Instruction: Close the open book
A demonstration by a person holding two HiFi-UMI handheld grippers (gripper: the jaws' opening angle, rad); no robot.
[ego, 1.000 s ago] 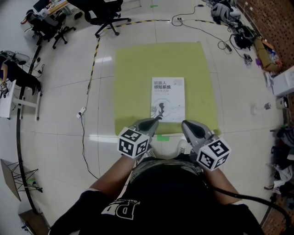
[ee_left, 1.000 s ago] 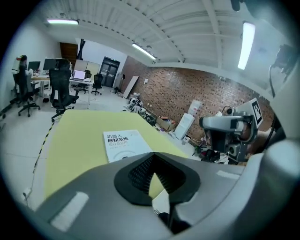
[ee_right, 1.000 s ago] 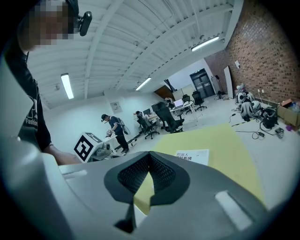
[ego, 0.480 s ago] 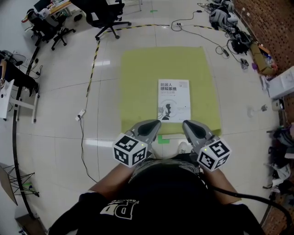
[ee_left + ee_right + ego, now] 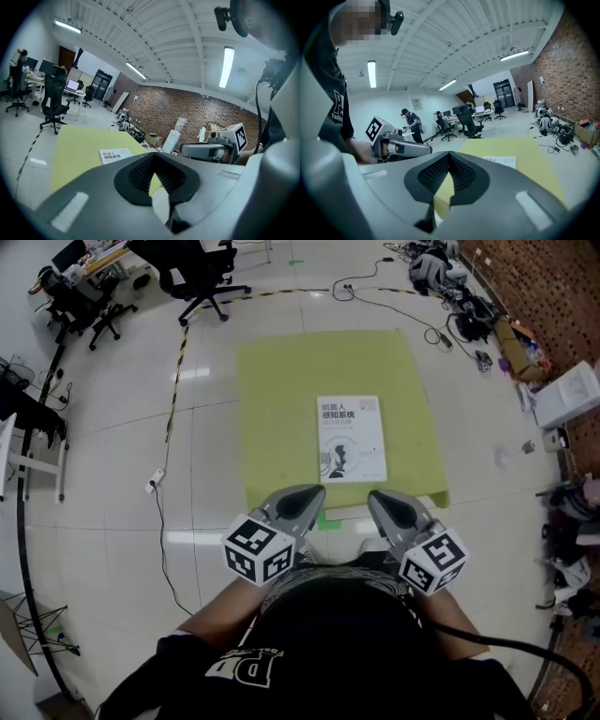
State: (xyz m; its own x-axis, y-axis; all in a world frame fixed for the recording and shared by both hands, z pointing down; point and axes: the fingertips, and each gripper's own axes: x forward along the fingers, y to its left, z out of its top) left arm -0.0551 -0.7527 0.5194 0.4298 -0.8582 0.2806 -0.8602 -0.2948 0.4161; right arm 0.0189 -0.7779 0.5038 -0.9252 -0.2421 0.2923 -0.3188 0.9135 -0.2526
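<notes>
Lying shut on the yellow mat (image 5: 281, 381) at 12 o'clock, the book (image 5: 351, 439) looks light and bendy, best pinched at an edge; left gripper (image 5: 312, 491) and right gripper (image 5: 374, 495) jaws are pressed together, empty.

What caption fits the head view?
White closed book on yellow-green mat; grey left gripper and right gripper shut, empty.

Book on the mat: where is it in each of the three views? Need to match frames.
Head view: book just above picture centre, on the mat's near half.
Left gripper view: book small, left of centre, below mid-height.
Right gripper view: book small, right of centre, below mid-height.
Shared landmark: the yellow-green mat under it.
</notes>
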